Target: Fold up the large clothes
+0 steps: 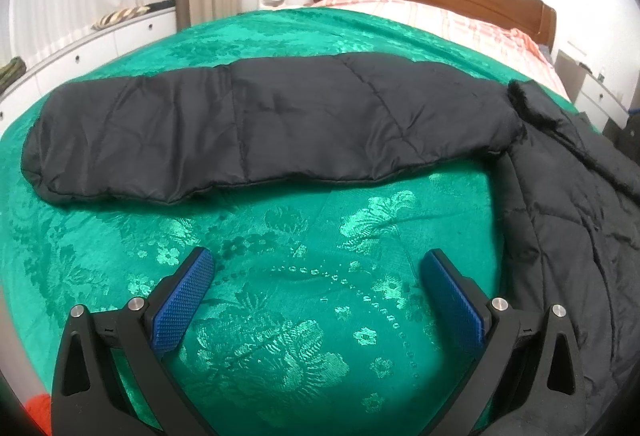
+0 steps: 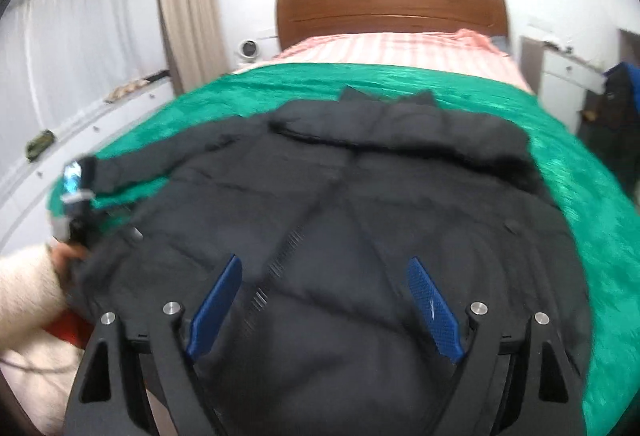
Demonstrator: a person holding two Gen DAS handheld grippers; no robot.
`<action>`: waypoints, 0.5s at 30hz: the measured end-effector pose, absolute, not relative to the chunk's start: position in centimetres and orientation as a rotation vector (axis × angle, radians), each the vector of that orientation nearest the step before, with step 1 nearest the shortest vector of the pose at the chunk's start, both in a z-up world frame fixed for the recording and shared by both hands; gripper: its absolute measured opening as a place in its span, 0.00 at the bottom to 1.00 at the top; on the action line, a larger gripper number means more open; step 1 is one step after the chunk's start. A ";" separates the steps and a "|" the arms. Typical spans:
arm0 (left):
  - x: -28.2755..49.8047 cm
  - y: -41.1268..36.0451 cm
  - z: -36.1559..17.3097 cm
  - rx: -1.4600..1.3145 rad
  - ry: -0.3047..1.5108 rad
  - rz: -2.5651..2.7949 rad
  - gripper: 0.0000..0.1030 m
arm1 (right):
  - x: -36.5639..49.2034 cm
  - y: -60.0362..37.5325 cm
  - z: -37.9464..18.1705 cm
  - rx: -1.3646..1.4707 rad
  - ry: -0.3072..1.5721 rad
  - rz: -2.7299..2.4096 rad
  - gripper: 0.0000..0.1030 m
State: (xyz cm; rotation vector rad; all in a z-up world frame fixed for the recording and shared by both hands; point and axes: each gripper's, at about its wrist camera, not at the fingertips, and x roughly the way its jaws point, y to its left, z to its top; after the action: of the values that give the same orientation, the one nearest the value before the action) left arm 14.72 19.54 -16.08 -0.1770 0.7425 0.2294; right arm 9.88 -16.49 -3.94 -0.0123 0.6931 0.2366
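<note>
A black padded jacket lies spread on the green blanket, collar toward the headboard and its zip running down the middle. My right gripper hovers open over the jacket's lower front, with nothing between its blue pads. In the left wrist view one sleeve stretches flat across the blanket, joining the jacket body at the right. My left gripper stands open above bare blanket, short of the sleeve. This view is blurred.
A wooden headboard and pink striped bedding lie beyond the blanket. A white round device, curtains and a white window ledge are on the left. A person's cream sleeve is at the lower left. A white nightstand is on the right.
</note>
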 end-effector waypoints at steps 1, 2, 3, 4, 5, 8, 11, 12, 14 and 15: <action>14.7 19.5 -16.1 -0.177 0.742 0.230 1.00 | 9.8 -16.6 -4.9 -0.013 0.715 0.224 0.82; 14.7 19.5 -16.1 -0.176 0.741 0.231 1.00 | 9.9 -16.5 -5.6 -0.012 0.742 0.222 0.82; 14.6 19.5 -16.1 -0.176 0.740 0.231 1.00 | 10.2 -16.6 -6.3 -0.015 0.774 0.221 0.82; 14.6 19.5 -16.1 -0.177 0.739 0.231 1.00 | 10.9 -16.4 -7.8 -0.031 0.825 0.216 0.84; 14.6 19.5 -16.1 -0.177 0.739 0.231 1.00 | 11.0 -16.1 -8.7 -0.043 0.831 0.209 0.86; 14.5 19.5 -16.1 -0.177 0.736 0.232 1.00 | 11.1 -15.9 -9.9 -0.064 0.790 0.188 0.93; 14.4 19.4 -16.1 -0.175 0.734 0.234 1.00 | 11.4 -15.7 -10.5 -0.079 0.787 0.175 0.95; 14.4 19.4 -16.1 -0.174 0.733 0.234 1.00 | 11.2 -15.7 -10.5 -0.083 0.785 0.174 0.95; 14.4 19.4 -16.2 -0.174 0.733 0.234 1.00 | 11.2 -15.9 -10.8 -0.084 0.784 0.172 0.96; 14.4 19.4 -16.2 -0.174 0.733 0.234 1.00 | 11.2 -16.1 -10.9 -0.087 0.785 0.170 0.96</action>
State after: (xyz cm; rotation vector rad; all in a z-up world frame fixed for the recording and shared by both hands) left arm 14.39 19.40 -16.17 -0.1741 0.7329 0.2340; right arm 11.17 -16.10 -10.88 -0.0866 0.7848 0.1701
